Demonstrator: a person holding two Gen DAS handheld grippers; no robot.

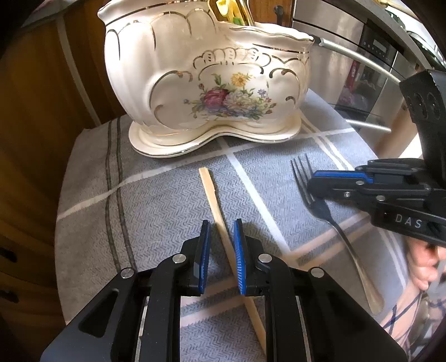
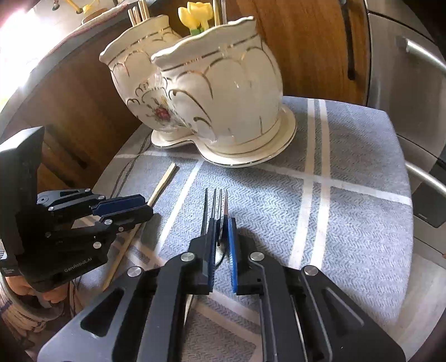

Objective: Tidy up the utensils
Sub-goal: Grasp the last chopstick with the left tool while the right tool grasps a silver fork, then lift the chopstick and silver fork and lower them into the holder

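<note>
A: What has the left hand-held gripper (image 1: 221, 222) got?

B: A single wooden chopstick (image 1: 207, 181). It lies on the grey-blue checked cloth (image 1: 167, 195) that covers the surface, and the blue pads have come in on either side of its middle. From the left wrist view there looks to be a sliver of space beside the stick, so I can only say it is probably pinched, not certainly.

A: And the right hand-held gripper (image 2: 220, 222)?

B: Clenched on the fork (image 2: 216, 203). The pads squeeze its neck just behind the four prongs, which stick out past the fingertips and point toward the holder. In the left wrist view the fork's handle trails back across the cloth toward the person's hand (image 1: 423, 261).

A: Where is the holder?

B: The cream porcelain utensil holder (image 1: 206, 75), with gold trim and painted flowers, stands on its matching saucer (image 1: 156, 144) at the far side of the cloth, beyond both utensils. More chopsticks (image 2: 136, 14) rise from its far compartment, and something yellow (image 2: 195, 14) stands behind the near one.

A: How do the two utensils lie?

B: Side by side, apart, chopstick to the left, fork to the right.
</note>
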